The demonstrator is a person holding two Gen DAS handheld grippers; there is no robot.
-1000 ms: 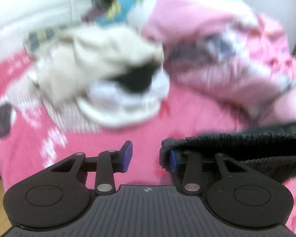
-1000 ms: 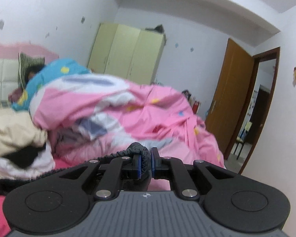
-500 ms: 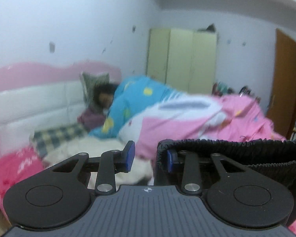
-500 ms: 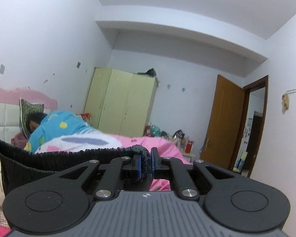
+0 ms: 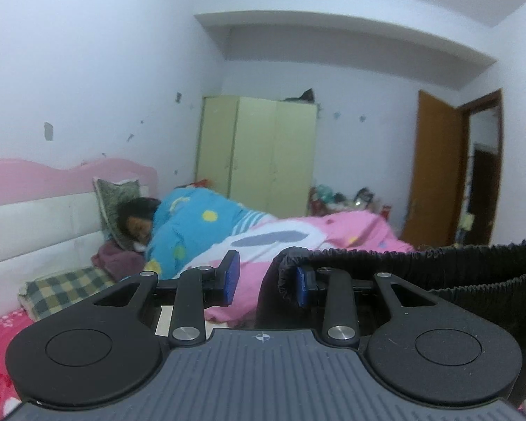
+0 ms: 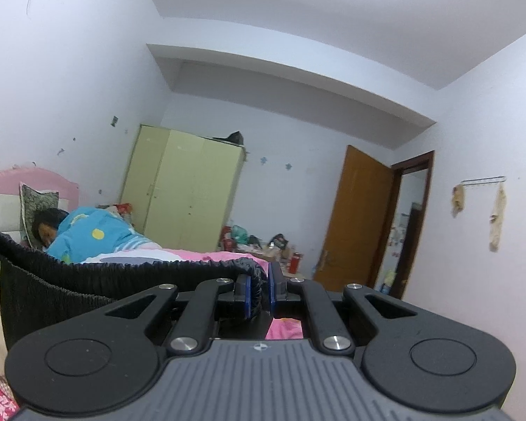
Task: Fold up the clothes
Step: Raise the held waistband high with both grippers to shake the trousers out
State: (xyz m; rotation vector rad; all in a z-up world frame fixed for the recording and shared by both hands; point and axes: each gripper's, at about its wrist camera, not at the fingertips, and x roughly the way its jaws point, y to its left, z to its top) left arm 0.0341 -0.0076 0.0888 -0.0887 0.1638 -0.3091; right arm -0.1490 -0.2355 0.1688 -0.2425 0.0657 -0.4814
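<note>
Two claws share a black elastic waistband (image 5: 420, 263): right claw (image 6: 259, 296) clamps it, left claw (image 5: 264, 280) gapes, band hooked over one finger.

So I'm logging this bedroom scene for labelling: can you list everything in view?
black garment: 1, black, elastic waistband stretched between both grippers
wardrobe: 1, pale green, far wall
door: 1, brown, open, right of wardrobe
quilt: 1, pink, blue and white, on bed
person lying in bed: 1, head on the pillow under the quilt
headboard: 1, pink and white, left
checked pillow: 1, green-white, near headboard
left gripper: fingers open, waistband hooked over one
right gripper: fingers shut on the waistband
</note>
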